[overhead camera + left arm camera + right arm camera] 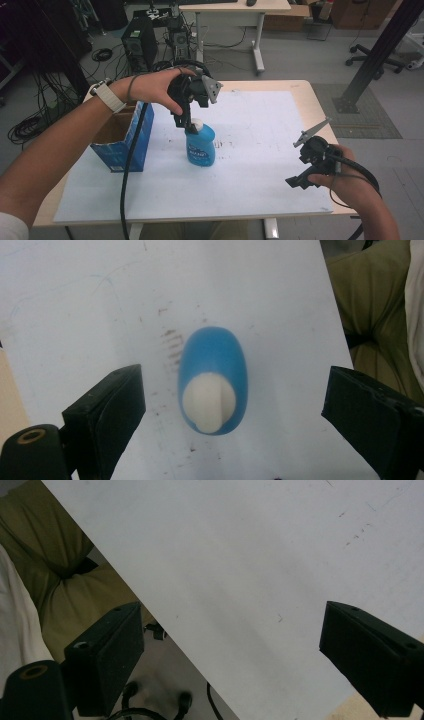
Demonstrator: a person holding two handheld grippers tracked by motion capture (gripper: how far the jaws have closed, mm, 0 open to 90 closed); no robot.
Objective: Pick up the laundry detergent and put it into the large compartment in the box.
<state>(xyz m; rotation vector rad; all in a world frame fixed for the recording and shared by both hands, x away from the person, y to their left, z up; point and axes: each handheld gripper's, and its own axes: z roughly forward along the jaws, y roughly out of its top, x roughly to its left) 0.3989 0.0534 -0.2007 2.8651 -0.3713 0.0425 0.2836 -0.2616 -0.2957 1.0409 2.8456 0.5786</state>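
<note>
Hovering: the left gripper is held straight above the blue bottle, jaws pointing down and spread wide apart, with nothing between them yet.
Bottle position: the blue bottle is stood upright on the white sheet that covers the table, near the middle, just beside the open cardboard box and apart from it.
View from above: in the left gripper view the bottle is seen end-on, an oval blue shoulder with the white cap at its near end, set between the two black jaws with clear room on each side.
Material: the body is judged to be smooth moulded plastic, fairly stiff at the shoulder and neck, softer in the flat labelled faces, which may give when squeezed.
Weight: it cannot be told how full it is; a moderate load is assumed, heaviest low down.
Slip risk: the glossy wall and rounded shoulder are judged slippery, so a hold on the taper could slide upward.
Where to take hold: the neck just under the white cap, or the narrow sides of the oval body, are judged the firmest places; the jaws are best closed across the short axis.
Tipping: a tall shape on a small base is easily knocked over by an off-centre jaw.
Right gripper: the right gripper is held well apart near the table's right edge, jaws open and empty.
</note>
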